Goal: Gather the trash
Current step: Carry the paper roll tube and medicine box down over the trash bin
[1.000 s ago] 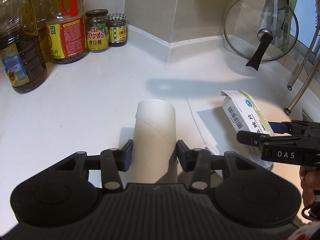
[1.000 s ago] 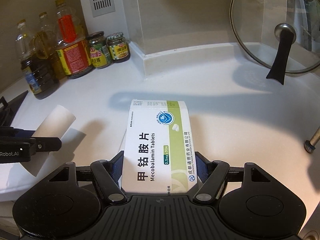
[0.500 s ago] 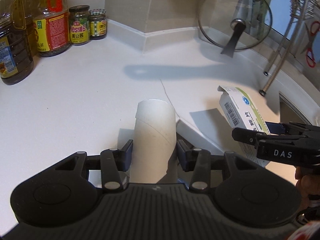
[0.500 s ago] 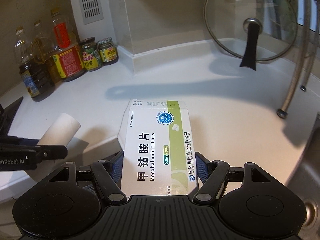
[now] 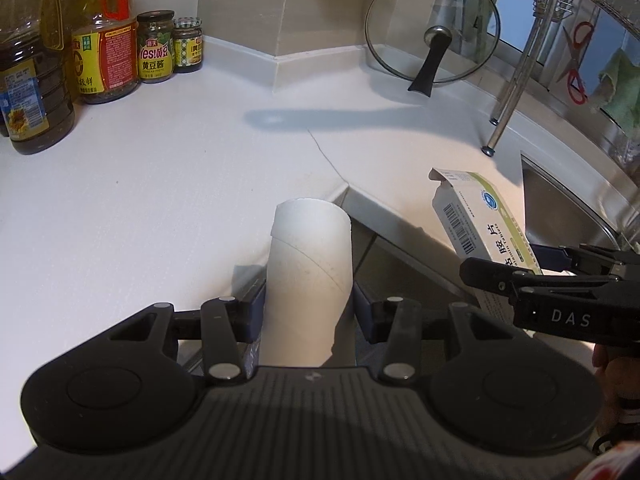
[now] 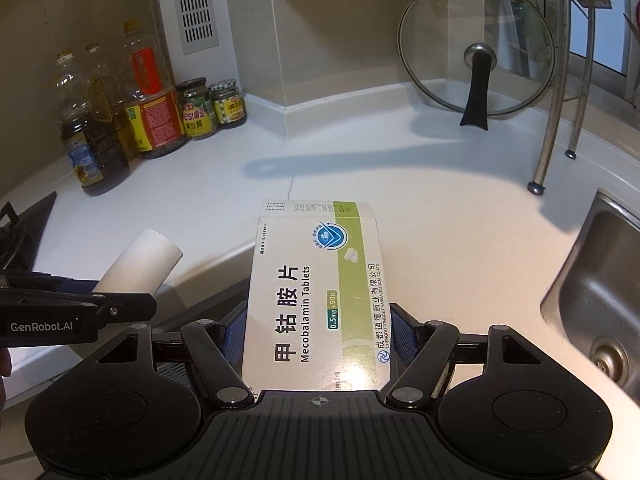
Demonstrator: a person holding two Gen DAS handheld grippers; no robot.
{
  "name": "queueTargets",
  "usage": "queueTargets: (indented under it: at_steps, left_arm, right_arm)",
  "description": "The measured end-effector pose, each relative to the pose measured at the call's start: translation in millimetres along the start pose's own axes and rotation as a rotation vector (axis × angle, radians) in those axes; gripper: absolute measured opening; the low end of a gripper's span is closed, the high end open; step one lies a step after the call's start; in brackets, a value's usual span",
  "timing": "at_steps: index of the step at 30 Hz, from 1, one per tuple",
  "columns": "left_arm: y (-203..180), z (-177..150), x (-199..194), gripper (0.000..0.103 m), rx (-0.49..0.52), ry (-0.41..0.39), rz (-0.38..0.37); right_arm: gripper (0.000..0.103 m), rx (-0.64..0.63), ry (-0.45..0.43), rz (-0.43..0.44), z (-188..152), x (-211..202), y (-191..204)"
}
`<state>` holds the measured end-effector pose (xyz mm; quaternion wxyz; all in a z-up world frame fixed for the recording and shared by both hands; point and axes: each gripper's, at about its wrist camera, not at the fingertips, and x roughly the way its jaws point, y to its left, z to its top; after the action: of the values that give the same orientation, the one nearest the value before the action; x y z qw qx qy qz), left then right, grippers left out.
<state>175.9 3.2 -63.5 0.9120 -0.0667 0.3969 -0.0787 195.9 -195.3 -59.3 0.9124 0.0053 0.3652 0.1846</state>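
1. Cardboard tube [image 5: 310, 276] sits clamped between the left gripper [image 5: 308, 308] pads, the jaws closed to the tube's width.
2. Right gripper [image 6: 318, 336] is closed to the width of a medicine box [image 6: 316, 296], gripping its two long sides.
3. Both grippers are held side by side above the white counter [image 5: 160, 184] edge, aimed toward the back wall.
4. Tube's long axis runs forward, open end away from the gripper.
5. Box lies flat, printed face up, long axis forward, its opened flap end farthest out, left of the sink [image 6: 596, 292].

Black ribbed left gripper [image 5: 308, 312] body, silver screws, blue pads [image 5: 256, 312]; white "DAS" lettering on right gripper [image 6: 318, 332], "GenRobot.AI" opposite.
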Motion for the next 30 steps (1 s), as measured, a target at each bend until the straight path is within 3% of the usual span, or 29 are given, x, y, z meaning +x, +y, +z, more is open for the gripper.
queueTargets:
  at_steps: [12, 30]
  left_arm:
    - [-8, -36, -2, 0.041, -0.024, 0.053, -0.023]
    - [-2, -90, 59, 0.041, -0.134, 0.191, 0.067]
  right_arm:
    - [0.071, -0.004, 0.057, 0.005, -35, -12, 9]
    - [0.071, -0.079, 0.186, 0.063, -93, 45, -12]
